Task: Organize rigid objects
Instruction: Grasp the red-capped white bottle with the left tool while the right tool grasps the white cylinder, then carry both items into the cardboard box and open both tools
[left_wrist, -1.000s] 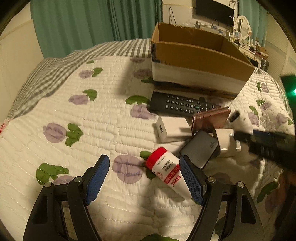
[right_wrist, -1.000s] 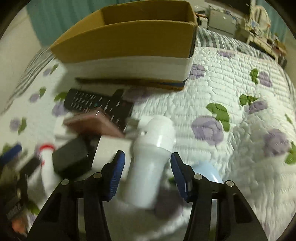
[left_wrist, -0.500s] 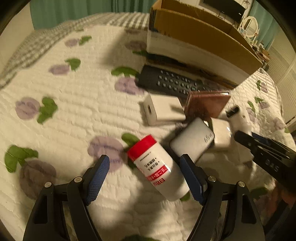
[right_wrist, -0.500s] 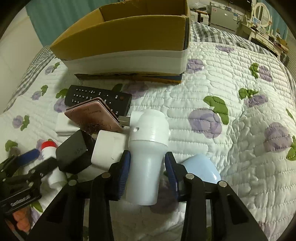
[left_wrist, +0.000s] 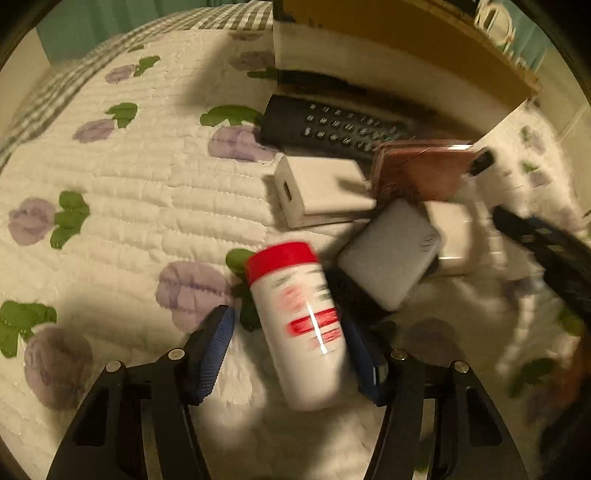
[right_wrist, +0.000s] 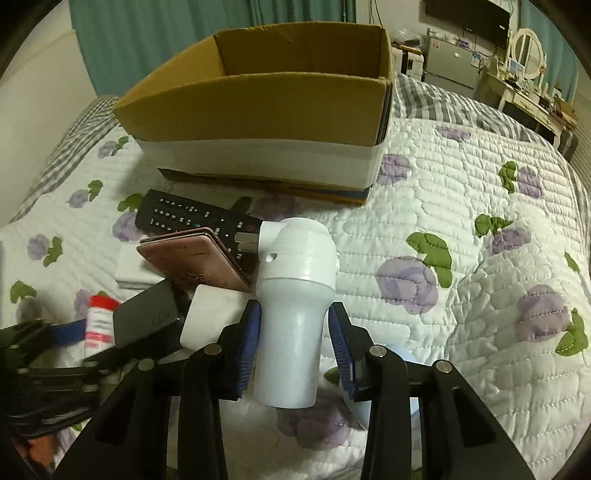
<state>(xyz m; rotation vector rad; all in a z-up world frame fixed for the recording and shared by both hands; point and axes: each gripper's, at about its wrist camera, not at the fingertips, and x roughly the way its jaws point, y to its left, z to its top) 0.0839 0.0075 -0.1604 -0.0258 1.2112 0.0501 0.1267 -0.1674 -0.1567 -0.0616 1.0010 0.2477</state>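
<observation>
On the quilted bed (right_wrist: 461, 206), at six o'clock of the cardboard box (right_wrist: 266, 110): right gripper (right_wrist: 294, 334), clenched on the white plug-in device (right_wrist: 295, 295), which had gone from loosely straddled to pinched, ready for boxing. Left gripper (left_wrist: 288, 345), narrowed from a wide spread, right pad touching the red-capped bottle (left_wrist: 299, 325), left pad apart. Remote (left_wrist: 332, 127) at twelve o'clock of the bottle, unmoved.

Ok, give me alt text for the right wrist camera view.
The right gripper clamps a white plug-in device on a floral quilt, beside a pink phone and black remote, before an open cardboard box.
</observation>
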